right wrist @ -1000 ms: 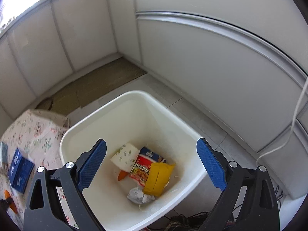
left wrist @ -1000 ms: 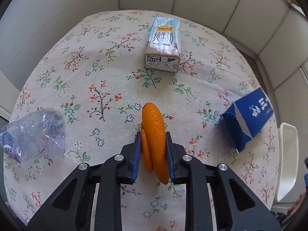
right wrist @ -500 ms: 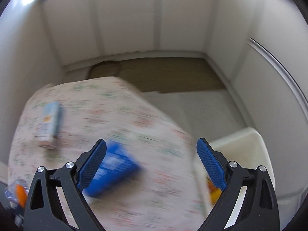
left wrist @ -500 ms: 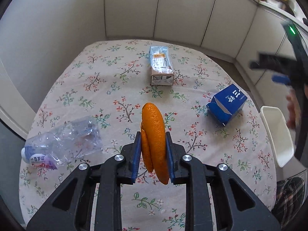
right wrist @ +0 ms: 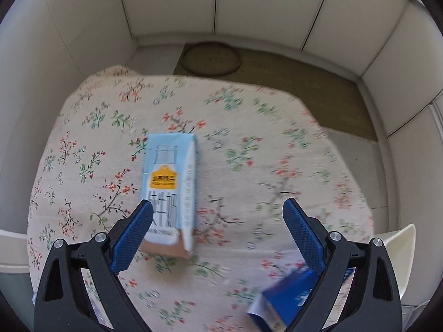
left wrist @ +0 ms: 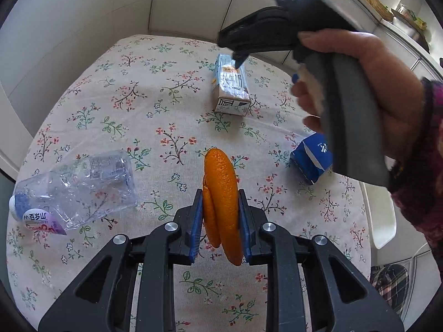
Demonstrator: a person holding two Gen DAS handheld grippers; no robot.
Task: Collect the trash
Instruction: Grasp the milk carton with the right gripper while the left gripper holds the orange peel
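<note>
Landmark for all places: light blue milk carton (right wrist: 170, 191), lying flat on the floral tabletop (left wrist: 133, 105), brown base end toward both cameras.

- Left gripper (left wrist: 220, 222): fingers (left wrist: 195, 221) closed tight on orange peel (left wrist: 221, 199); peel curled, standing on edge between the blue pads, lifted clear of the tabletop, well nearer the camera than the carton. Lower end of peel partly hidden between the pads.
- Right gripper (right wrist: 217, 235): fingers (right wrist: 131, 238) spread wide, nothing between the pads; left finger overlapping the carton's near left corner in view, contact not determinable. In the left wrist view, seen from the side above the carton, one dark tip crossing its far end; fingertips mostly hidden there.
- Hand (left wrist: 368, 88): wrapped round the right gripper's grey handle, dark knitted sleeve (left wrist: 420, 166) cut off at frame edge.
- Dark blue carton (left wrist: 313, 160): right of the milk carton and nearer, open end showing; partly hidden behind the handle; blurred and cut off in the right wrist view.
- Crushed clear plastic bottle (left wrist: 74, 188): far left of the carton and nearer, on its side, label end toward the edge.
- White bin (left wrist: 383, 215): beyond the tabletop's right edge; only a rim sliver visible, contents hidden.
- Round mat (right wrist: 211, 59): on the floor beyond the carton, soft in focus.
</note>
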